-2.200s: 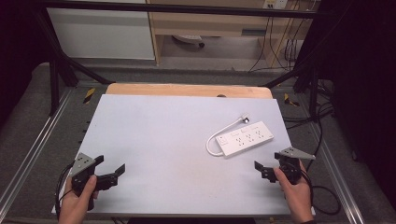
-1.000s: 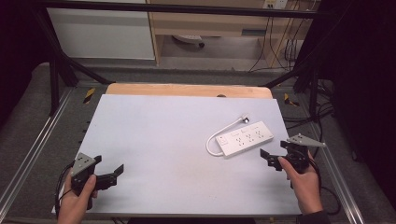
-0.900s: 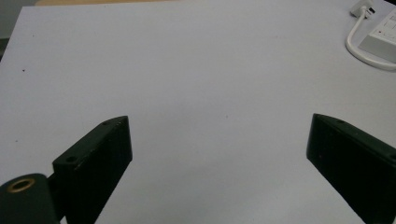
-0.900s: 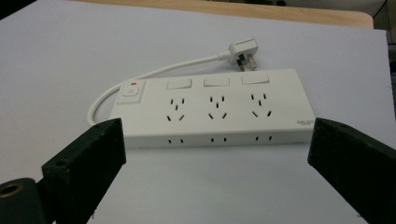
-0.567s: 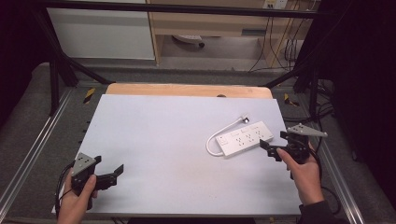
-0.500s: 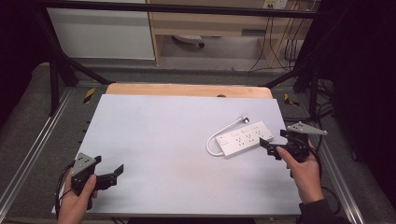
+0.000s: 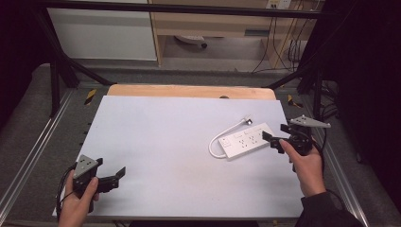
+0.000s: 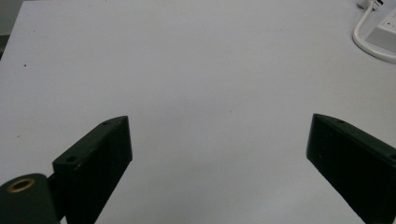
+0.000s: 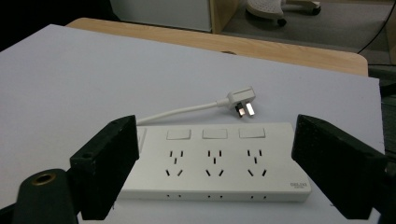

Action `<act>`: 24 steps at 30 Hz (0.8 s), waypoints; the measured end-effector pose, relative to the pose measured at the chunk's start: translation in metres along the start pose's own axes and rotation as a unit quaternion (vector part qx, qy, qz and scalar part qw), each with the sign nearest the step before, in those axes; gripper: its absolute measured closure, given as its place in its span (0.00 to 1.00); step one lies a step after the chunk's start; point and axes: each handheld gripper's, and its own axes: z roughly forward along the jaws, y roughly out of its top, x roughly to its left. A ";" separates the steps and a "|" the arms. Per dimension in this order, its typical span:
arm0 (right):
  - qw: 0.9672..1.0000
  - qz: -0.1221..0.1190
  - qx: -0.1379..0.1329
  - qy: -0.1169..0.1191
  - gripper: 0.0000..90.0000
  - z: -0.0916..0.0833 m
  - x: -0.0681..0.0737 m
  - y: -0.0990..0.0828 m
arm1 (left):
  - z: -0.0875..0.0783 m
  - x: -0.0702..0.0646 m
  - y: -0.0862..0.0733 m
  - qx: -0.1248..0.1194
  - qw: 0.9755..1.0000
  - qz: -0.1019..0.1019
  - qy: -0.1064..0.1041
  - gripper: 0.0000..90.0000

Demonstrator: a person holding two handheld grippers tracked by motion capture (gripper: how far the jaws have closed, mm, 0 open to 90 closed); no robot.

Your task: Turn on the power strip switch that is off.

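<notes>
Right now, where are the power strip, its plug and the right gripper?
power strip (image 9: 212,163): right gripper view, on its top face by the middle socket.
plug (image 9: 241,101): right gripper view, on its white body.
right gripper (image 7: 276,136): high view, midway between its fingertips.

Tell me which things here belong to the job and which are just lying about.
In the job: power strip, its cord and plug, right tool with open jaws either side of the strip.
Lying about: left tool open over bare white board; wooden tabletop.

High view looks down over the table (image 7: 179,127); both gripper views skim close across it.
</notes>
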 end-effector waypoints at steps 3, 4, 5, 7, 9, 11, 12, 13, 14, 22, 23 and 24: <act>1.000 0.001 0.001 -0.003 0.20 0.004 -0.003 0.006 | 0.000 0.000 0.000 0.002 1.000 0.000 0.000 0.08; 1.000 0.000 0.002 -0.003 0.20 0.004 -0.003 0.007 | 0.000 0.000 0.000 0.002 1.000 0.000 0.000 0.08; 1.000 0.002 0.003 -0.004 0.20 0.005 -0.003 0.009 | 0.000 0.000 0.000 0.002 1.000 0.000 0.000 0.08; 1.000 0.001 0.003 -0.006 0.20 0.006 -0.004 0.010 | 0.000 0.000 0.000 0.002 1.000 0.000 0.000 0.08; 1.000 0.001 0.005 -0.008 0.19 0.008 -0.005 0.012 | 0.001 0.000 0.000 0.003 1.000 0.000 0.000 0.08; 1.000 -0.003 0.009 -0.011 0.16 0.011 -0.006 0.016 | 0.001 0.000 -0.001 0.004 1.000 0.000 -0.001 0.08; 1.000 -0.003 0.009 -0.011 0.16 0.011 -0.006 0.016 | 0.001 0.000 -0.001 0.004 1.000 0.001 -0.002 0.08; 1.000 -0.001 0.013 -0.013 0.12 0.014 -0.007 0.018 | 0.001 0.000 -0.001 0.005 1.000 0.001 -0.002 0.08; 1.000 -0.001 0.013 -0.013 0.12 0.014 -0.007 0.018 | 0.001 0.000 -0.001 0.005 1.000 0.001 -0.001 0.08; 0.999 -0.014 0.022 -0.038 0.05 0.028 -0.010 0.027 | 0.002 0.000 -0.001 0.008 1.000 0.002 -0.002 0.08; 0.999 -0.014 0.022 -0.038 0.05 0.028 -0.010 0.027 | 0.002 0.000 -0.001 0.009 1.000 0.001 -0.003 0.08; 0.999 -0.015 0.023 -0.040 0.05 0.030 -0.011 0.027 | 0.002 0.000 -0.001 0.009 1.000 0.001 -0.003 0.08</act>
